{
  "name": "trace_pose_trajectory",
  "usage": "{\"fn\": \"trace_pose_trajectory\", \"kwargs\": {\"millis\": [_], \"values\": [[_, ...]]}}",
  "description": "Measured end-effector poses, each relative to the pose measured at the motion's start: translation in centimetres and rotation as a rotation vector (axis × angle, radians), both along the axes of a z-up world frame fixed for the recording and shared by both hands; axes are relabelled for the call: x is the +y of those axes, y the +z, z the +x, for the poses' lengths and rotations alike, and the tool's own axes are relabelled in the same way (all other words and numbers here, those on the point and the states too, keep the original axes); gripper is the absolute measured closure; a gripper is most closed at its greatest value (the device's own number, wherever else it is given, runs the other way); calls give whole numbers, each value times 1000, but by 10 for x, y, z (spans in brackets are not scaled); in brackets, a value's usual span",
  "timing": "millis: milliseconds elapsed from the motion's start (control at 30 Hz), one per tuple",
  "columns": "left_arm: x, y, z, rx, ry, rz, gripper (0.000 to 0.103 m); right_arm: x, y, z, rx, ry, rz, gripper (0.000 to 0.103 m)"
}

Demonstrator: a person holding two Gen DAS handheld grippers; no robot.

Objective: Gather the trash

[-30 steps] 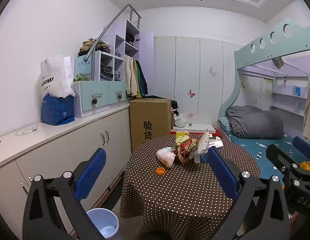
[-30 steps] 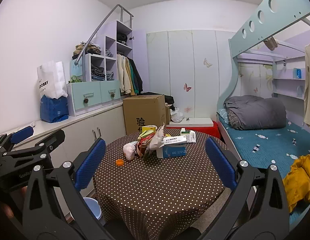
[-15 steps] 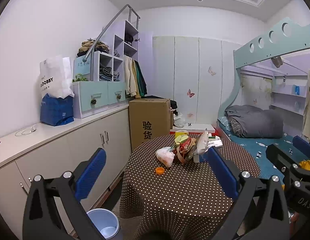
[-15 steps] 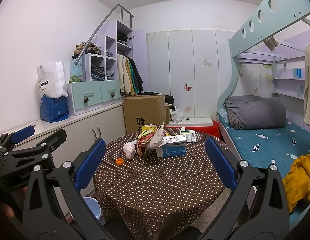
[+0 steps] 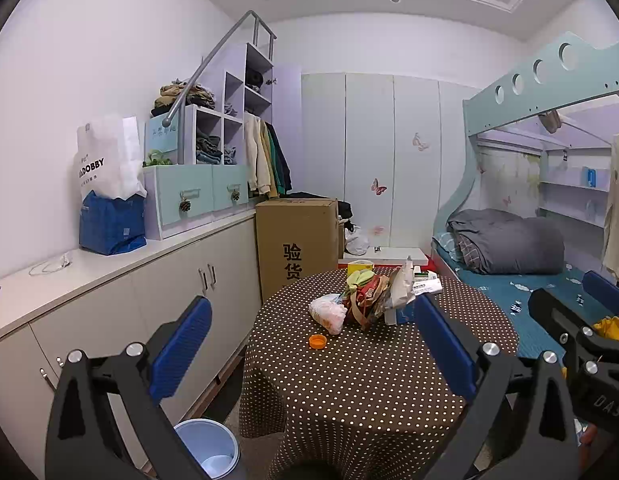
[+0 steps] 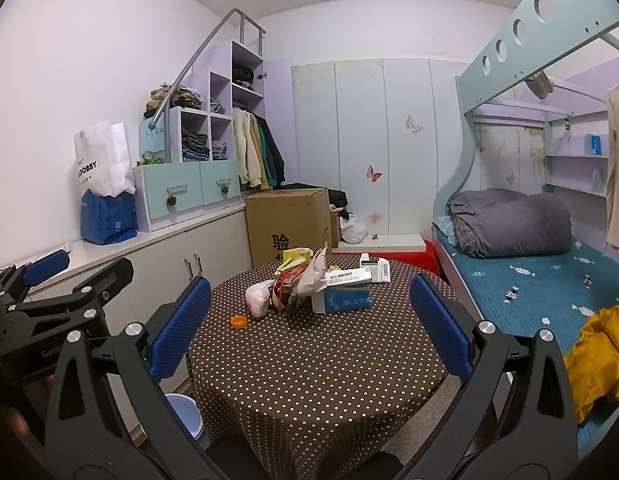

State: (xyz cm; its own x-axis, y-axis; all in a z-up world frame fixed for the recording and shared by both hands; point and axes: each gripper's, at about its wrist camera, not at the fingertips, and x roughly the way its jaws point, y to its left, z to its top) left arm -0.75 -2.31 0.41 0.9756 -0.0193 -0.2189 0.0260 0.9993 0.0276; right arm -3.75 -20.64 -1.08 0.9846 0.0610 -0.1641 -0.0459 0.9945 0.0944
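1. While both tools are held short of the round tabletop (image 5: 349,380), which is covered by a brown dotted cloth, nothing is gripped by either one.
2. The left gripper (image 5: 309,344) is seen with its blue-padded fingers (image 5: 181,344) spread wide apart and empty, raised above the near edge of the tabletop.
3. The right gripper (image 6: 305,326) is likewise spread wide and empty, its blue fingers (image 6: 437,324) framing the tabletop from the near side.
4. The trash is gathered toward the far side of the tabletop: a crumpled white plastic bag (image 5: 327,312) is set just beside a pile of wrappers (image 5: 367,294) in red, green and tan.
5. An orange bottle cap (image 5: 317,341) is found alone on the cloth, near the plastic bag and on the near side of it.
6. In the right wrist view, a blue carton (image 6: 343,300) is seen touching the pile of wrappers on its right, with a white paper box (image 6: 349,276) laid on top of it.
7. A light blue bin (image 5: 207,446) is placed on the floor at the left of the tabletop, next to the low cabinets (image 5: 109,312).
8. A large cardboard box (image 5: 297,240) is stood behind the tabletop, and a bunk bed (image 6: 529,272) with a grey rolled quilt is seen at the right.
9. A yellow garment (image 6: 597,356) is draped over the near end of the bunk bed.
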Motion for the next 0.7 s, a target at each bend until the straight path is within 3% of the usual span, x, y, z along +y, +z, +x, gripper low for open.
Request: {"fn": "trace_pose_trajectory", "kwargs": {"millis": [700], "values": [[0,-1,-1,-2,-3,1,4,-2,1,-1,1,1,4,6]]}}
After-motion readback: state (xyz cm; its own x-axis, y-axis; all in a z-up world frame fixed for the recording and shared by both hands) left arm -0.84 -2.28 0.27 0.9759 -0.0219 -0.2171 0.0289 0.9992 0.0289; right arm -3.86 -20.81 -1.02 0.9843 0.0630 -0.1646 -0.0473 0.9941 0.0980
